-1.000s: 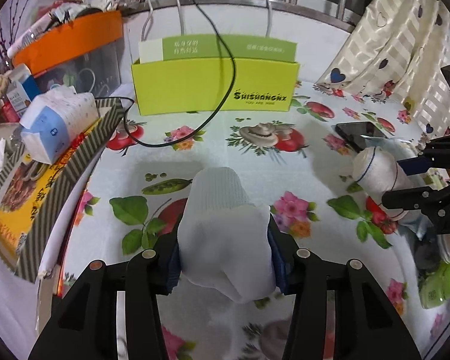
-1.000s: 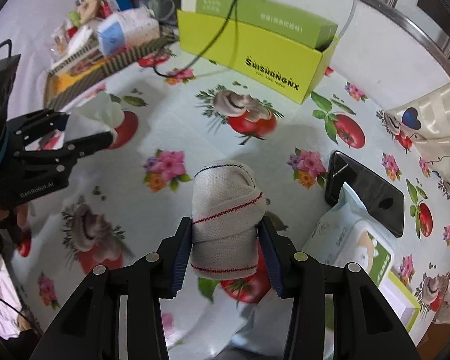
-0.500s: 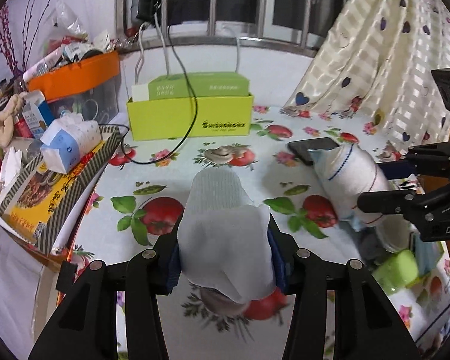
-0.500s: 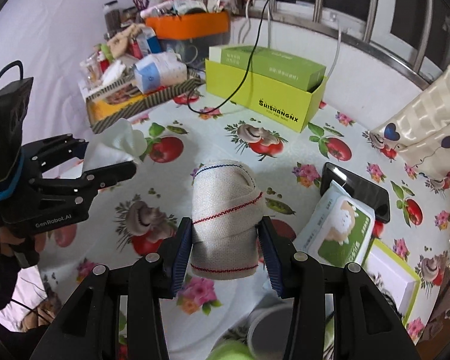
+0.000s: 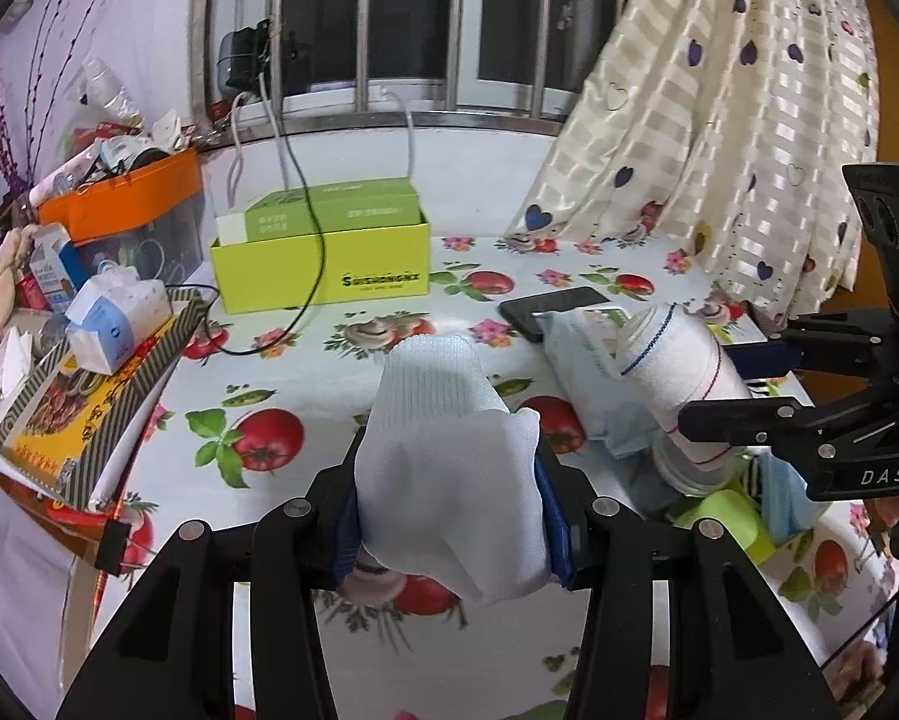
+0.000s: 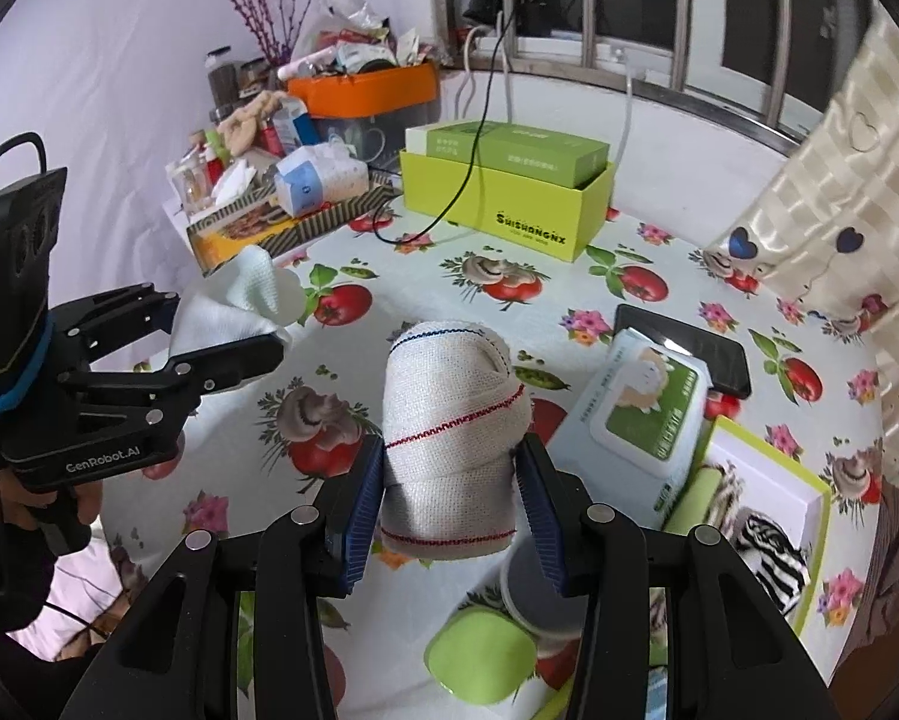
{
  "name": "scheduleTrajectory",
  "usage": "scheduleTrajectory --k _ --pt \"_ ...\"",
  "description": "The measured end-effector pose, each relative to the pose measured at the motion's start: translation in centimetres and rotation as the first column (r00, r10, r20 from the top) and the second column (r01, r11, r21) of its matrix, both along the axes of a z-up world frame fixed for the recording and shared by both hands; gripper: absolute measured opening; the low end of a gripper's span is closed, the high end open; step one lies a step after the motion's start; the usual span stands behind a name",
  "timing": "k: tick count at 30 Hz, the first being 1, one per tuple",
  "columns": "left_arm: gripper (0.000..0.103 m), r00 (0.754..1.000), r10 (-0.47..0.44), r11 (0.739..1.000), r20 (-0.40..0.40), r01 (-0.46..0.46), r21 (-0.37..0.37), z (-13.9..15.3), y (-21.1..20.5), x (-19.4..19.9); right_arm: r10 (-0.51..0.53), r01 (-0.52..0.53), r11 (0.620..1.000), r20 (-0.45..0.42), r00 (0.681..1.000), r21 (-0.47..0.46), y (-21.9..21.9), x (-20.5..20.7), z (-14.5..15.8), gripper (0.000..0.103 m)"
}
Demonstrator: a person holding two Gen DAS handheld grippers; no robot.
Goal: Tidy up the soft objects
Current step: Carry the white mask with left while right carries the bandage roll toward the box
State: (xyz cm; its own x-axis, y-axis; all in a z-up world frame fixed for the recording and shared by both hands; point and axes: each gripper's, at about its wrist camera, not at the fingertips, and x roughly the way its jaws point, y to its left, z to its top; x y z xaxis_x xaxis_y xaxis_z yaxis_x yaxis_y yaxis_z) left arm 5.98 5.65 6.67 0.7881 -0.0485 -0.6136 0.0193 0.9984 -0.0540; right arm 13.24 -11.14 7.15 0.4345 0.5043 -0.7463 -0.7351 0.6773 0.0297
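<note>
My left gripper (image 5: 446, 516) is shut on a folded white cloth (image 5: 443, 450) and holds it high above the flowered tablecloth (image 5: 341, 372). My right gripper (image 6: 452, 516) is shut on a rolled beige bandage (image 6: 449, 438) with red and blue stitched lines, also held above the table. The left gripper with the cloth (image 6: 239, 306) shows at the left of the right wrist view. The bandage (image 5: 677, 378) in the right gripper shows at the right of the left wrist view.
A yellow-green open box (image 5: 323, 258) with a cable over it stands at the back. A phone (image 6: 683, 348), a wet-wipes pack (image 6: 641, 414) and a box with a striped item (image 6: 767, 534) lie at the right. Clutter and an orange bin (image 6: 365, 90) fill the back left. A curtain (image 5: 719, 120) hangs at the right.
Both grippers have risen well above the table with their loads still held. The view has widened to show the window and the table edges.
</note>
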Motion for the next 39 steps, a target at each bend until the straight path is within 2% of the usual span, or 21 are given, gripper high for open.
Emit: scheduleTrajectory --k 12,23,29,39 --pt "0.049 0.997 -0.083 0.996 0.011 0.083 -0.021 0.8 -4.7 0.0 -0.073 0.072 0.996 0.012 0.997 0.060 -5.1 -1.2 0.7 0.043" --pt "0.049 0.971 -0.238 0.970 0.020 0.238 -0.056 1.5 -12.3 0.9 -0.256 0.254 0.963 0.008 0.967 0.095 -14.4 -1.1 0.5 0.043" --pt "0.049 0.952 -0.304 0.950 0.013 0.305 -0.075 1.3 -15.8 1.4 -0.339 0.340 0.937 -0.025 0.940 0.078 -19.0 -1.2 -1.2 0.044" --pt "0.049 0.921 -0.388 0.918 -0.043 0.381 -0.109 -1.1 -20.3 1.9 -0.399 0.403 0.914 -0.081 0.913 0.039 -21.7 -1.9 -4.9 0.044"
